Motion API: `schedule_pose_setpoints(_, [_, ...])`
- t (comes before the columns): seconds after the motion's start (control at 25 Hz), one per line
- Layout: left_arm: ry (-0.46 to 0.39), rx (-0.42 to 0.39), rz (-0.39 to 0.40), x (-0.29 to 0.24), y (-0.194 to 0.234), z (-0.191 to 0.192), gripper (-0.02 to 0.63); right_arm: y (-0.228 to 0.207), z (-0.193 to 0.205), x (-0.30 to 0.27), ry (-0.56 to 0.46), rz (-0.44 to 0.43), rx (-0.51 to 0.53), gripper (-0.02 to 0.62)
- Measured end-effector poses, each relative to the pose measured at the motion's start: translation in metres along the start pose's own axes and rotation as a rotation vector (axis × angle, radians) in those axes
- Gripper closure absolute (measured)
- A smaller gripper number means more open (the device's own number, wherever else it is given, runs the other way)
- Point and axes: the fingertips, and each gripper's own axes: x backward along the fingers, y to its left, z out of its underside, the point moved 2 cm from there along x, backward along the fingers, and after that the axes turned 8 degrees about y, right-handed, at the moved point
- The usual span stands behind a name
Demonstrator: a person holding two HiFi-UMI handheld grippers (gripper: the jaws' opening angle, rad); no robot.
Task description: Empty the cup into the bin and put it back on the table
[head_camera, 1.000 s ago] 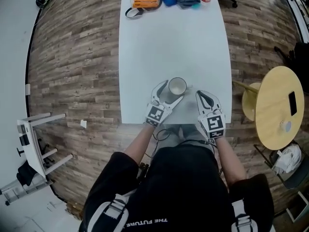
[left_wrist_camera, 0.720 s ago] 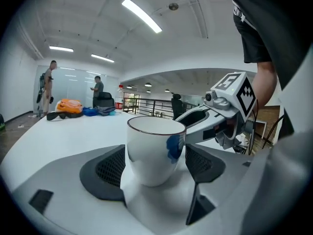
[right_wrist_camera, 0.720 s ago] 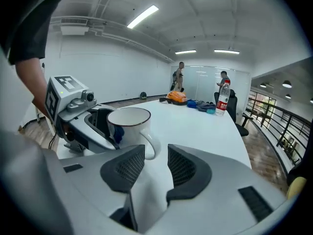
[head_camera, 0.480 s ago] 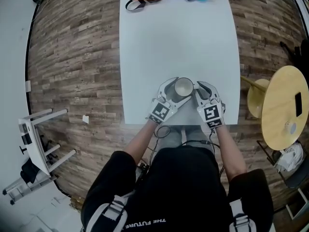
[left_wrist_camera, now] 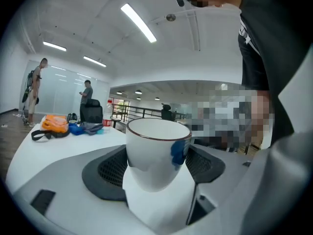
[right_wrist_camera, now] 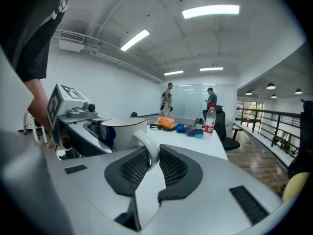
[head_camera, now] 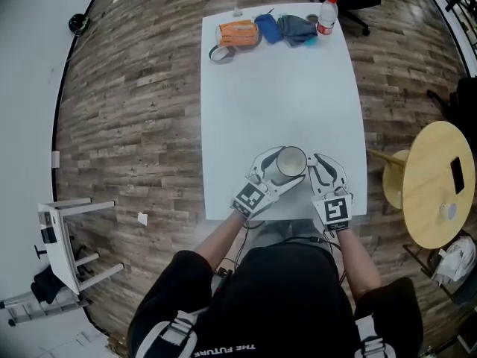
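A white cup (head_camera: 292, 159) with a dark rim and a blue mark stands upright near the front edge of the white table (head_camera: 283, 88). My left gripper (head_camera: 282, 167) is shut on the cup's body (left_wrist_camera: 156, 151), with a pad on each side. From the right, my right gripper (head_camera: 317, 167) reaches the cup's handle (right_wrist_camera: 149, 146). Its jaws are closing, the handle is between them, and both pads touch it. I cannot see inside the cup. No bin is in view.
At the table's far end lie an orange bag (head_camera: 237, 33), a blue pouch (head_camera: 267, 27), a grey cloth (head_camera: 298, 27) and a water bottle (head_camera: 323, 13). A round yellow side table (head_camera: 440, 185) stands to the right. A white rack (head_camera: 59, 230) stands on the floor at left.
My right gripper has moved left from beside the cup and now has the handle between its jaws. The left gripper has kept hold of the cup.
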Motion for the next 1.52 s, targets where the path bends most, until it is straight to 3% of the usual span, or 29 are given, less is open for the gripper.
schedule_pose_setpoints(0.16, [-0.051,-0.047,0.054,0.002,-0.012,-0.053,0.232,-0.019,-0.044,0.033,-0.129,0.142,0.015,0.529])
schedule_pose_setpoints(0.36, [-0.039,-0.103,0.143,-0.015,-0.048,-0.082,0.232,-0.043,-0.041,0.079,-0.123,0.268,-0.111,0.537])
schedule_pose_setpoints(0.6, [-0.037,-0.184,0.388,-0.068,-0.125,-0.096,0.23,-0.085,0.003,0.158,-0.116,0.511,-0.244,0.543])
schedule_pose_setpoints(0.8, [-0.03,-0.195,0.572,-0.126,-0.216,-0.112,0.23,-0.125,0.05,0.25,-0.115,0.697,-0.315,0.543])
schedule_pose_setpoints(1.04, [0.02,-0.268,0.821,-0.17,-0.328,-0.093,0.23,-0.135,0.118,0.358,-0.058,0.926,-0.446,0.543])
schedule_pose_setpoints(1.2, [0.049,-0.303,0.897,-0.177,-0.362,-0.08,0.232,-0.137,0.152,0.409,-0.063,1.046,-0.56,0.545])
schedule_pose_setpoints(1.36, [0.028,-0.283,0.883,-0.191,-0.373,-0.083,0.233,-0.145,0.172,0.455,-0.029,1.145,-0.555,0.546])
schedule_pose_setpoints(1.4, [0.024,-0.275,0.868,-0.193,-0.371,-0.083,0.249,-0.147,0.177,0.464,-0.014,1.167,-0.547,0.546])
schedule_pose_setpoints(1.44, [0.019,-0.277,0.848,-0.195,-0.369,-0.083,0.31,-0.147,0.181,0.472,0.002,1.187,-0.539,0.546])
schedule_pose_setpoints(1.48, [0.014,-0.285,0.825,-0.198,-0.366,-0.083,0.457,-0.148,0.185,0.48,0.018,1.204,-0.532,0.546])
schedule_pose_setpoints(1.52, [0.012,-0.292,0.801,-0.2,-0.362,-0.083,0.549,-0.15,0.189,0.487,0.035,1.219,-0.524,0.546])
